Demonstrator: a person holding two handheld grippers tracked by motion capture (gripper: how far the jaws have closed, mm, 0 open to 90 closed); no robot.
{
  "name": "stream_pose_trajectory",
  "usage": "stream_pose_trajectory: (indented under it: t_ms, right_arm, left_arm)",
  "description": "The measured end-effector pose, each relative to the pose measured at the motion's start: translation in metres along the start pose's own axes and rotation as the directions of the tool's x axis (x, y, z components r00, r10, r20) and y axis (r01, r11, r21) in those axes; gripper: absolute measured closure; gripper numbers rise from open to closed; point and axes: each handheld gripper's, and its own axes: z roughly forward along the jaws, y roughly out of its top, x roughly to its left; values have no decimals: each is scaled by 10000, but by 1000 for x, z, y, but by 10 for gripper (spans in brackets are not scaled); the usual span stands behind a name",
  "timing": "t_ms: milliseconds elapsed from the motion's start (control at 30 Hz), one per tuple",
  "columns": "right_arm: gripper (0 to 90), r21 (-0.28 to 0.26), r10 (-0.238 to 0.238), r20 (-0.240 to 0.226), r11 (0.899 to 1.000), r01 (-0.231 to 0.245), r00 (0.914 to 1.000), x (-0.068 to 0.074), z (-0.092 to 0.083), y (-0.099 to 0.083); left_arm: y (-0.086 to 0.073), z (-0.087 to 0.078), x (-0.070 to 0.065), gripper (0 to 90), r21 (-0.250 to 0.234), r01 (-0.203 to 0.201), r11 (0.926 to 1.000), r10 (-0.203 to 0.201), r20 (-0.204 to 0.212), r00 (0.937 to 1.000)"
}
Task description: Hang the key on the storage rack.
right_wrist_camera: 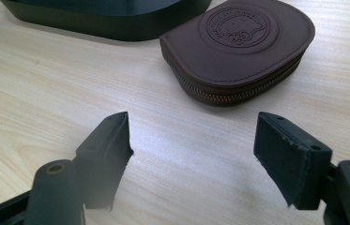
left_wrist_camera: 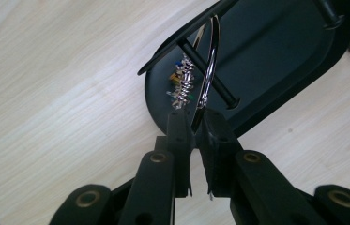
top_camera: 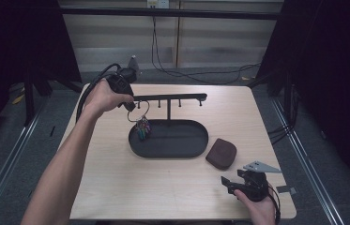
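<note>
A silver key ring [left_wrist_camera: 209, 61] hangs over a peg of the black stand's crossbar [top_camera: 170, 97], its bunch of coloured keys [top_camera: 142, 128] dangling over the oval tray [top_camera: 196, 149]. My left gripper [left_wrist_camera: 196, 123] points at the ring's lower end. Its jaws stand a narrow slit apart with the ring between the pads [left_wrist_camera: 180, 129], which do not visibly clamp it. From above, the left gripper [top_camera: 131, 106] sits at the bar's left end. My right gripper [right_wrist_camera: 192, 147] rests wide open near the table's front right, with nothing between its fingers. A brown zip pouch [right_wrist_camera: 238, 44] lies just ahead of it.
The stand's upright post [top_camera: 169, 110] rises from the tray's back. More pegs [top_camera: 180, 102] hang under the bar to the right. The pouch [top_camera: 221, 153] lies right of the tray. Bare wooden tabletop [top_camera: 130, 183] spreads in front. Cables [top_camera: 201, 72] run on the floor behind the table.
</note>
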Motion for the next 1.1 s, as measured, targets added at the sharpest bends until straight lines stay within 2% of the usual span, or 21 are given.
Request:
stream_pose_trajectory:
  t_ms: [100,200,300,367,400,467,567,667,767,800,933,1000,1067,1100]
  right_arm:
    - [276,43,1,7,10000,-1,10000,1,1,0]
    - [276,51,-9,-11,10000,9,10000,1,1,0]
    - [276,69,1,-12,10000,0,10000,1,2,0]
    - [276,81,18,-9,10000,-18,10000,1,2,0]
    - [276,79,9,-8,10000,-9,10000,1,2,0]
    - [276,68,-30,-21,10000,30,10000,1,2,0]
    - [276,70,-18,-8,10000,18,10000,1,2,0]
    - [276,61,-25,1,10000,25,10000,1,2,1]
    - [276,74,-9,23,10000,9,10000,1,3,1]
    - [277,85,0,38,10000,0,10000,1,3,1]
    - [277,92,12,44,10000,-13,10000,1,4,2]
    - [276,87,-4,50,10000,4,10000,1,5,2]
    - [277,75,1,40,10000,-2,10000,1,4,2]
    - [276,79,-7,40,10000,6,10000,1,4,2]
  left_arm:
    - [-4,0,3,792,-255,285,9993,-284,41,9996]
    - [-8,-1,6,767,-332,307,9990,-299,230,9993]
    - [-12,-5,9,729,-764,523,9957,-487,477,9977]
    - [-15,-8,10,730,-984,578,9935,-531,497,9973]
    - [-18,-9,10,728,-1207,722,9901,-653,604,9960]
    - [-21,-9,11,711,-1338,615,9891,-513,784,9956]
    - [-25,-9,13,687,-1381,754,9875,-637,877,9941]
    - [-29,-10,15,673,-1802,918,9793,-748,991,9923]
    - [-33,-9,15,660,-1972,900,9762,-677,1169,9908]
    - [-36,-9,14,657,-2134,923,9726,-657,1285,9895]
    - [-43,-10,15,601,-2451,1052,9638,-703,1472,9866]
    - [-46,-8,16,570,-2485,1032,9631,-653,1560,9856]
    - [-50,-5,18,550,-2676,1143,9567,-696,1708,9828]
    - [-51,-5,19,537,-2697,1098,9566,-631,1764,9823]
